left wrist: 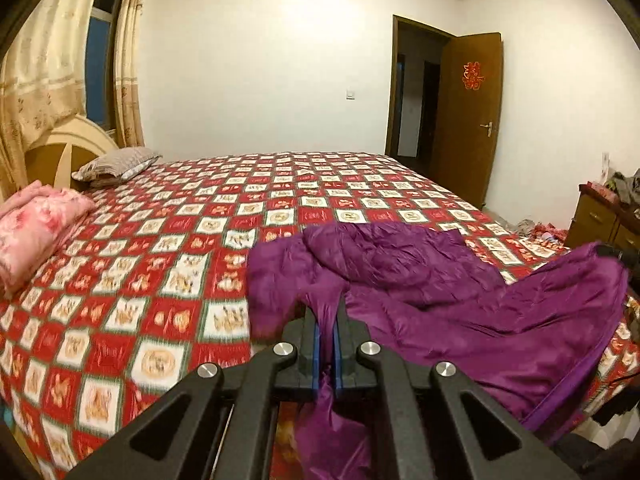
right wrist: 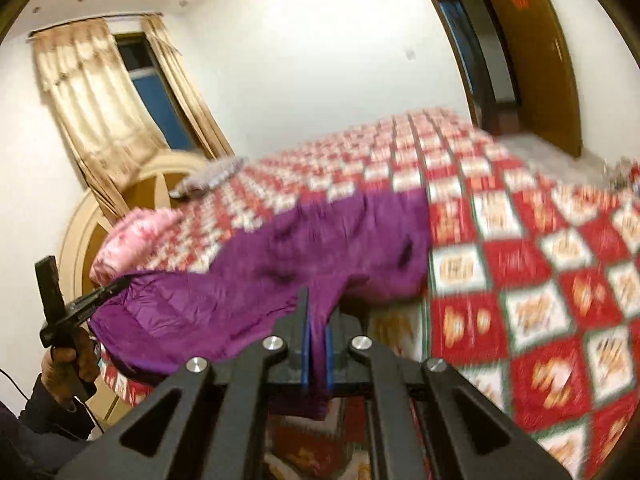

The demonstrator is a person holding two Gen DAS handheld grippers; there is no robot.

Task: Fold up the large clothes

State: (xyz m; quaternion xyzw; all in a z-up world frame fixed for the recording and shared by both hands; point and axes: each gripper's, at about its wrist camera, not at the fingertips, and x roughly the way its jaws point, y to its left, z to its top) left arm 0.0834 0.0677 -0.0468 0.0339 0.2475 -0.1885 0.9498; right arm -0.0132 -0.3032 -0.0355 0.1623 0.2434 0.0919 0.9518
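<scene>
A large purple padded garment (left wrist: 440, 292) lies crumpled near the front edge of the bed, partly lifted off it. In the left wrist view my left gripper (left wrist: 327, 320) is shut on a fold of its purple fabric, which hangs down between the blue pads. In the right wrist view my right gripper (right wrist: 317, 320) is likewise shut on another part of the purple garment (right wrist: 260, 280). My left gripper (right wrist: 120, 282) also shows there at the far left, held in a hand (right wrist: 68, 360) and pinching the garment's edge. The cloth stretches between the two grippers.
The bed (left wrist: 160, 248) has a red and white chequered cover. A folded pink quilt (left wrist: 36, 232) and a grey pillow (left wrist: 116, 162) lie by the headboard at the left. An open brown door (left wrist: 468, 112) and a cluttered dresser (left wrist: 600, 216) stand at the right.
</scene>
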